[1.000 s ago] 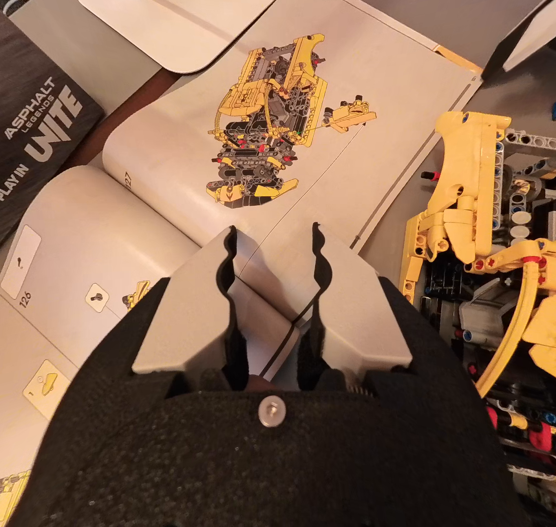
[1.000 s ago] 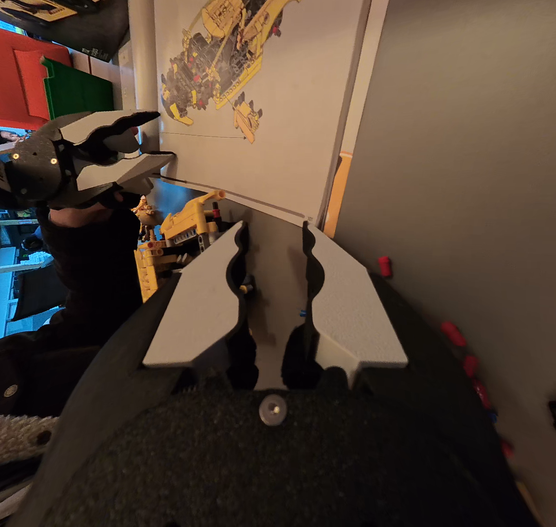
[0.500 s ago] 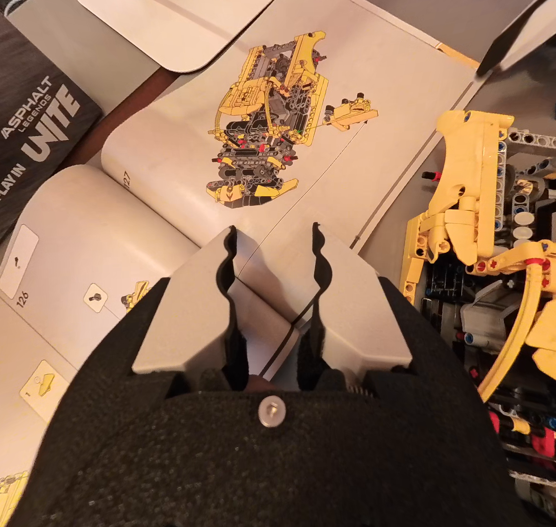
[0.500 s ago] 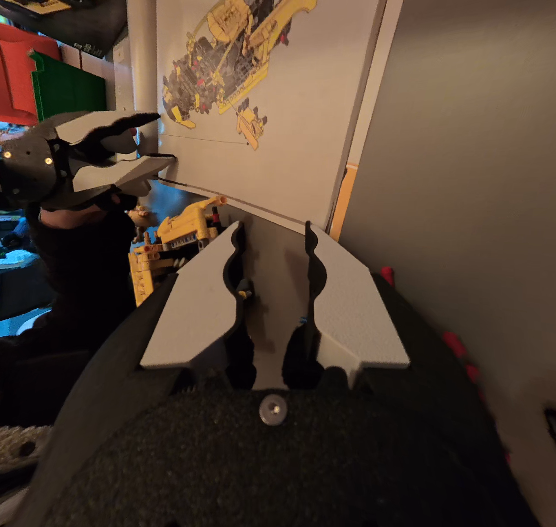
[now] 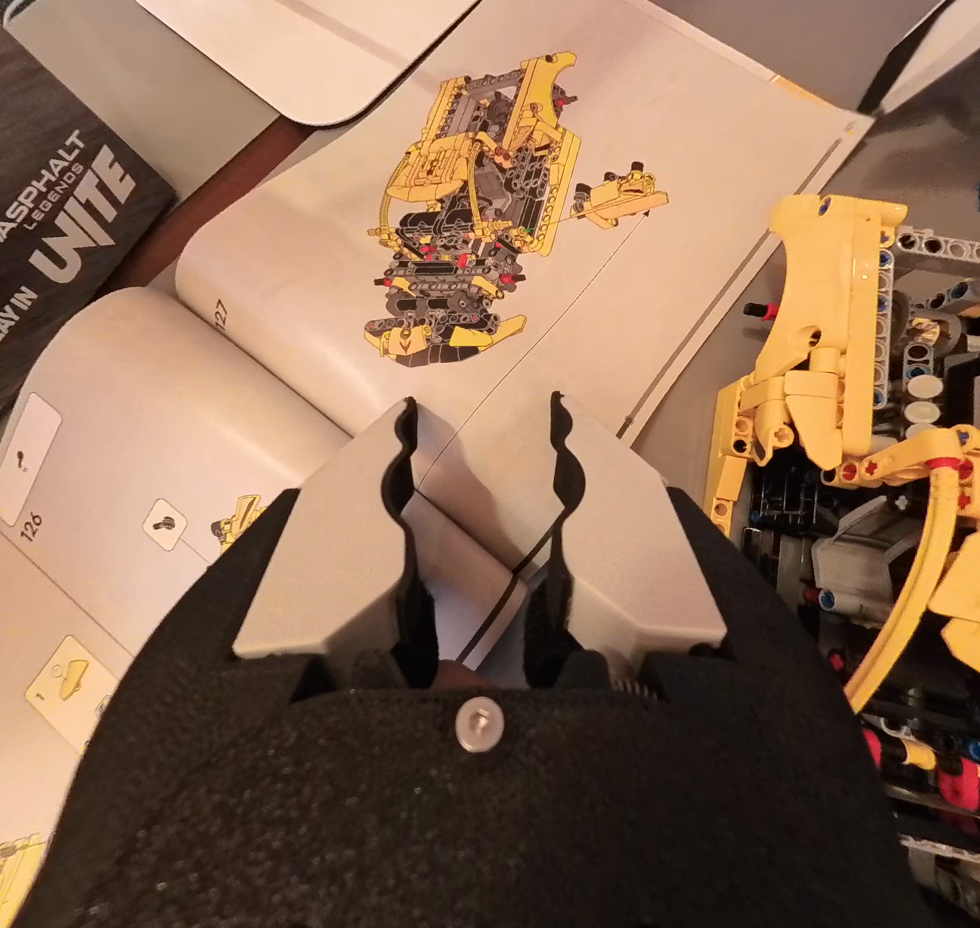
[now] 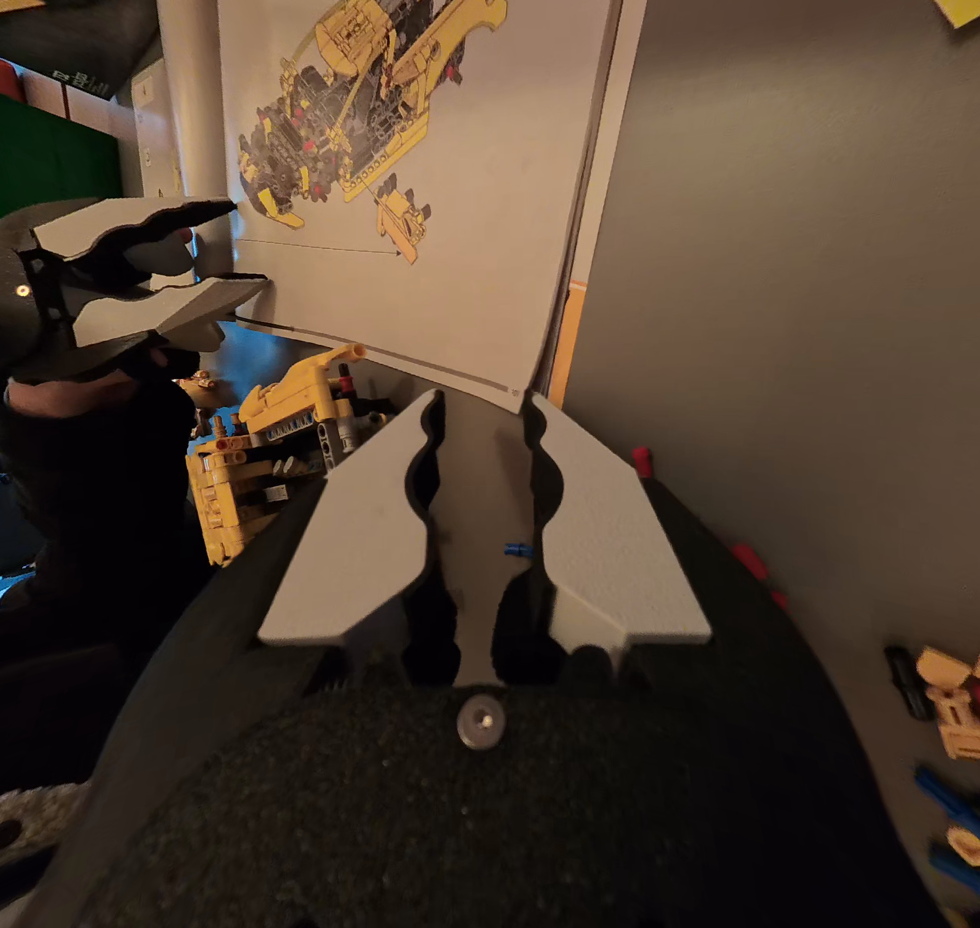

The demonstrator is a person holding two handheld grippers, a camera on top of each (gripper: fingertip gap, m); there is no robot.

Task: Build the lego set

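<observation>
The left gripper [image 5: 481, 404] is held open and empty over the open white instruction booklet [image 5: 530, 319] at frame centre. The partly built yellow-and-black brick vehicle [image 5: 848, 425] is seen at the right edge. The right gripper [image 6: 482, 399] is likewise open and empty; a small blue pin [image 6: 517, 548] lies between its fingers on the grey table [image 6: 795, 266].

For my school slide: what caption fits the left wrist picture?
Open gripper above the instruction book, yellow lego car beside it.
</observation>
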